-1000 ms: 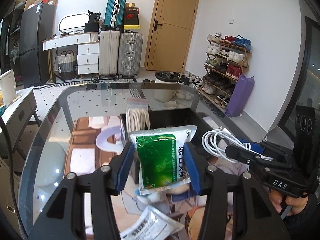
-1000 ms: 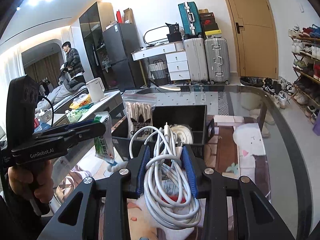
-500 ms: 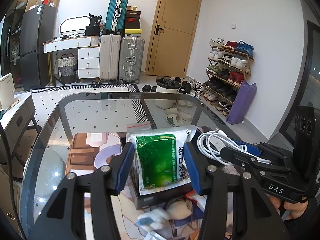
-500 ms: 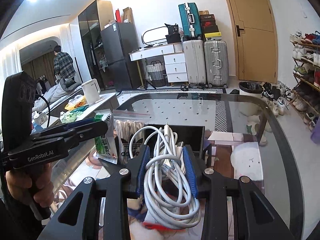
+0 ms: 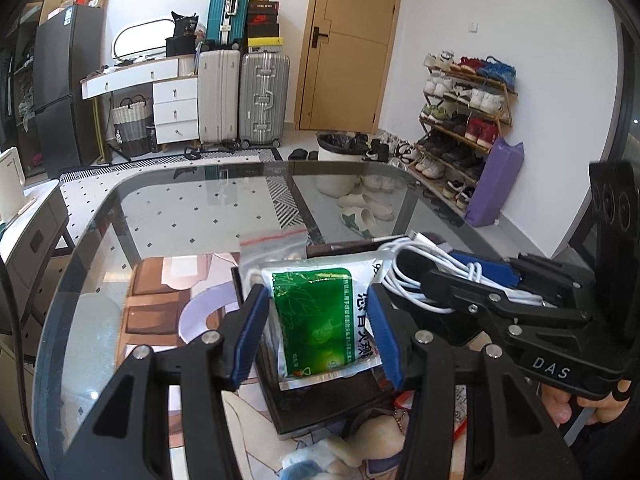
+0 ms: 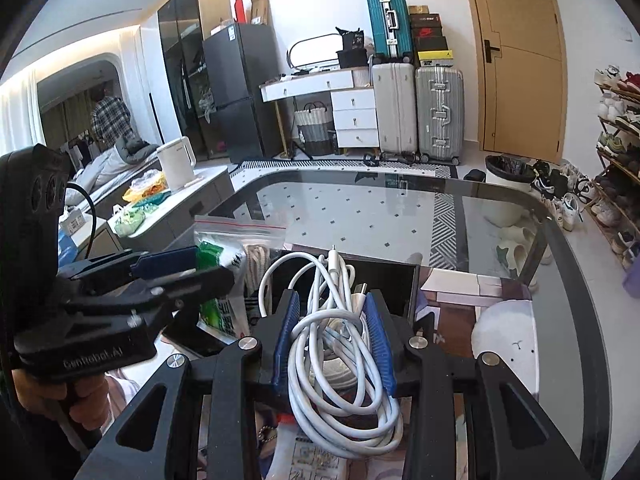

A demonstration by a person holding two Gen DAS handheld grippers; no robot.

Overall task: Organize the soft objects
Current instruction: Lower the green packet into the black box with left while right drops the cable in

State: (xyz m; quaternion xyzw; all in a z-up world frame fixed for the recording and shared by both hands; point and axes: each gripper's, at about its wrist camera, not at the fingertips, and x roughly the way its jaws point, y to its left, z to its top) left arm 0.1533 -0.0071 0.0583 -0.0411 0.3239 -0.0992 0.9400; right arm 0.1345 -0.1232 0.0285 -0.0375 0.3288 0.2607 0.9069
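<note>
Both tilted down | L fingers (image 5: 320, 332) grip green pouch (image 5: 320, 320) | R fingers (image 6: 332, 340) grip white cable (image 6: 336, 344)

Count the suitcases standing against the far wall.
3: a teal suitcase stacked on top, with a white suitcase and a silver suitcase side by side on the floor beneath. Others may be hidden.

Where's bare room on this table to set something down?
Bare glass table beyond the black box, up to the far rim. Crowded: the box already holds a zip bag; both grippers, gripping the green packet and white cable, hang over it; clutter nearest us.
</note>
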